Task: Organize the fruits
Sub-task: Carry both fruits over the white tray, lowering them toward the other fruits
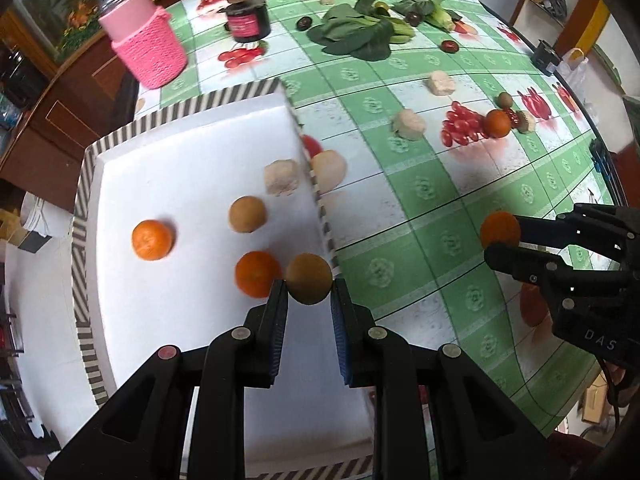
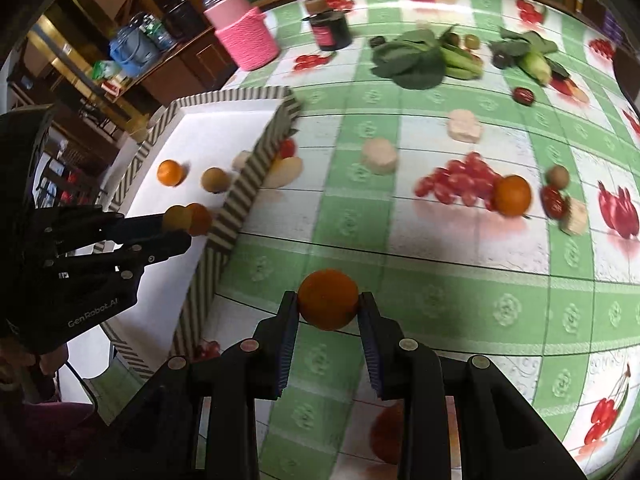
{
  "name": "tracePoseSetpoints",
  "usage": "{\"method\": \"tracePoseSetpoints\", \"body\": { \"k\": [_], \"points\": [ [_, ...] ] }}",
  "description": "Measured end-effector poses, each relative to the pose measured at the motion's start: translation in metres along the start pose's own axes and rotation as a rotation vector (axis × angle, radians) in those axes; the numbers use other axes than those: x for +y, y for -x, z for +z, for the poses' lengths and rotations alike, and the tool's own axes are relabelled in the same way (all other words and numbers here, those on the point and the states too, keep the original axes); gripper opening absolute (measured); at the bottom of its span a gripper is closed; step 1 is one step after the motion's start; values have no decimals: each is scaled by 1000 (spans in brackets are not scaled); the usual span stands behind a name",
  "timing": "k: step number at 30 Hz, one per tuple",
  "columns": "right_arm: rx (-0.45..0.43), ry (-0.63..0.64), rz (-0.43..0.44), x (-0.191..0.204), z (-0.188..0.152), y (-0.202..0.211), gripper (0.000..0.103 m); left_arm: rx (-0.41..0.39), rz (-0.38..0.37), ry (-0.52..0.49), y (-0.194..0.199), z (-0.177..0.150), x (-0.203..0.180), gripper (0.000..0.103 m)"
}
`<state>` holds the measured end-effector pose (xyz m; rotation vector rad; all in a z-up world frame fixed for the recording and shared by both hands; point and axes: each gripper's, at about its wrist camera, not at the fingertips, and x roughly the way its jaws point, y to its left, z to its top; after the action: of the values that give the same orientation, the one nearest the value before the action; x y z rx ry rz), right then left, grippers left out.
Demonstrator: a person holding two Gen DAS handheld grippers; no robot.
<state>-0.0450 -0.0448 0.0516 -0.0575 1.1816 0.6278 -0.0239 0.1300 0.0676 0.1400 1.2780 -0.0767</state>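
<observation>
Left wrist view. The left gripper (image 1: 309, 286) is clamped on a brown round fruit (image 1: 309, 279), held over the near right part of the striped-rim tray (image 1: 80, 216), just inside its right wall. Inside the tray: one orange (image 1: 152, 239) toward the left wall, a second orange (image 1: 256, 274) directly beside the held fruit on its left, another brown fruit (image 1: 247, 214) farther in, and a pale lumpy piece (image 1: 281, 176) against the right wall. To the right of the tray, over the green checked tablecloth (image 1: 420, 216), the right gripper (image 1: 502, 240) grips an orange fruit (image 1: 500, 229). Far beyond the tray lie leafy greens (image 1: 356, 36), a pink knit-sleeved jar (image 1: 140, 36) and a dark jar (image 1: 247, 20).

Right wrist view. The right gripper (image 2: 328, 306) is closed on the orange fruit (image 2: 328, 304), pads pressing both its sides, above the tablecloth (image 2: 400, 256) just right of the tray (image 2: 240, 196), outside its wall. The left gripper (image 2: 182, 226) reaches over the tray from the left with the brown round fruit (image 2: 176, 218) between its fingers. A loose orange (image 2: 513, 195) sits on the cloth well to the right of the tray, touching a printed cluster of red tomatoes. Edges are motion-blurred.
</observation>
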Motion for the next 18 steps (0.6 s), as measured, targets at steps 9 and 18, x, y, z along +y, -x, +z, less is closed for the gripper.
{"method": "tracePoseSetpoints", "body": {
  "k": [9,18],
  "points": [
    [14,50,4,24,7,-5,31,4,-1,32,1,-8,17,19],
    [25,113,21,50,15,-11,31,1,13,56,2,-14,34,19]
  ]
}}
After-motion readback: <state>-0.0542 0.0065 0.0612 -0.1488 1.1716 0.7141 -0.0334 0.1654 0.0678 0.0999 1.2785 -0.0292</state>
